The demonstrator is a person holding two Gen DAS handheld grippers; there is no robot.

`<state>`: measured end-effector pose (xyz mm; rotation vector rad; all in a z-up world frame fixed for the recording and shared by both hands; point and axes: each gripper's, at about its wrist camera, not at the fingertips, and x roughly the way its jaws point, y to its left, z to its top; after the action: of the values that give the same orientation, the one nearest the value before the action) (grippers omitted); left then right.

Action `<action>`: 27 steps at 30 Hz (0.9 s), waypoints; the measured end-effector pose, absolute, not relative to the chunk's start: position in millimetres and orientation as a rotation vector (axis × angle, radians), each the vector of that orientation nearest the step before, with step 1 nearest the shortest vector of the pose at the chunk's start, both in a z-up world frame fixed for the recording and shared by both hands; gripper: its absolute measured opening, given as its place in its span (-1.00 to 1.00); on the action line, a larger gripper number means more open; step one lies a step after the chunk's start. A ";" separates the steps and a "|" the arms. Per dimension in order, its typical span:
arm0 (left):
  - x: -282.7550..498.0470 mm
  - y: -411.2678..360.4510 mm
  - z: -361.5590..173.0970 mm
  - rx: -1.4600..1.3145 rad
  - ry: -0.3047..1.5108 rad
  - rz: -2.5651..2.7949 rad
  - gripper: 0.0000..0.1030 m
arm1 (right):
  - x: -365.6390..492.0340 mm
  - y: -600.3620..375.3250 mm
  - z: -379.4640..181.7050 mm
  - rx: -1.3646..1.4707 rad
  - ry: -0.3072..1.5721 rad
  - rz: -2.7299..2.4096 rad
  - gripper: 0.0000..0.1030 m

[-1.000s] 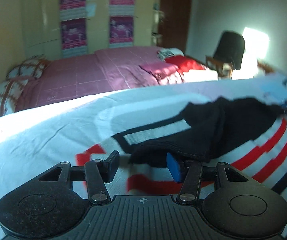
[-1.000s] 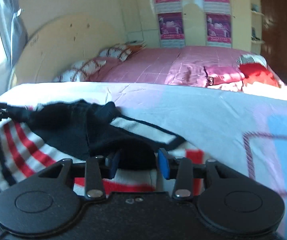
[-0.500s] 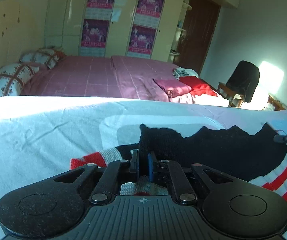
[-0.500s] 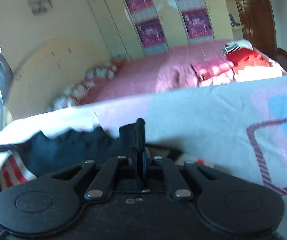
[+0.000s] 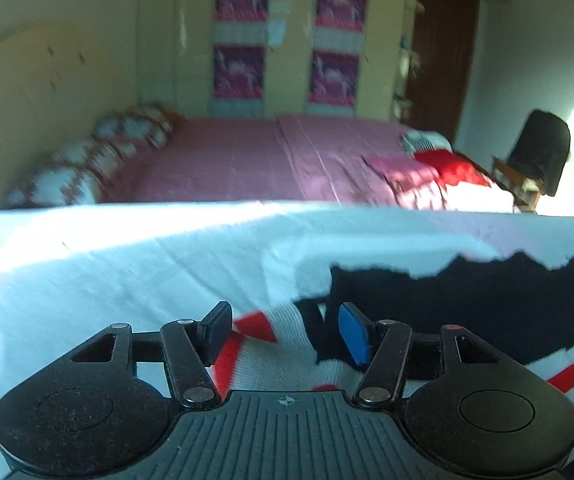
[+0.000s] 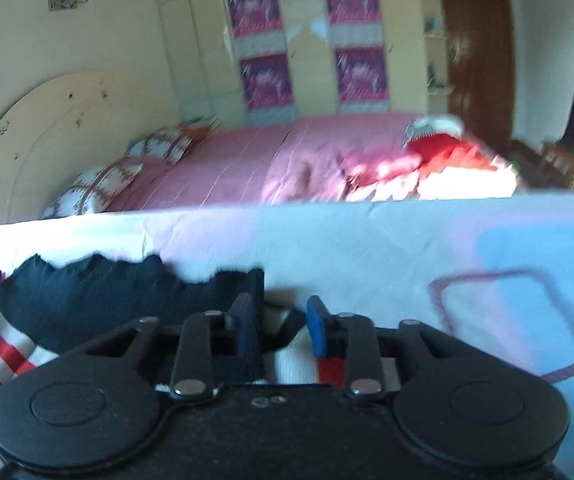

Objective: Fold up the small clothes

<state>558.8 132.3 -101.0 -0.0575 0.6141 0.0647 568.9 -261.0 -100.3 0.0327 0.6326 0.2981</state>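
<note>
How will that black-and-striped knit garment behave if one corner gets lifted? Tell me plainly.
The garment would likely droop and trail: it lies limp with a ragged, wavy edge. Its ribbed knit probably grips the pads rather than slipping. It looks light, and should drag easily over the sheet.

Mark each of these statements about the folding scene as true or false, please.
1. The left hand-held gripper is shut on the garment. False: its jaws have just been opening and stand apart.
2. The black and striped garment lies on the pale sheet. True.
3. The bed behind has a green cover. False: pink.
4. The right hand-held gripper has its jaws apart. True.
5. Posters hang on the wardrobe. True.
</note>
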 end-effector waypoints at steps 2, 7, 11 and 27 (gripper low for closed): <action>547.5 116.6 -82.7 -0.079 0.577 0.010 0.12 | 562.5 -245.4 -91.5 0.024 0.649 0.348 -0.75; 554.5 24.9 -85.1 0.051 0.630 -0.244 0.06 | 544.5 -147.9 -101.8 -0.188 0.662 0.538 -0.83; 557.9 0.3 -105.0 0.113 0.691 -0.234 0.07 | 544.1 -115.5 -118.4 -0.254 0.689 0.565 -0.78; 531.9 87.7 -125.4 0.095 0.665 0.006 0.24 | 561.5 -213.1 -130.2 -0.204 0.695 0.228 -0.99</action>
<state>531.9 87.7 -125.4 0.0951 0.6651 0.0064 561.5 -213.1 -130.2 -0.2037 0.6951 0.2278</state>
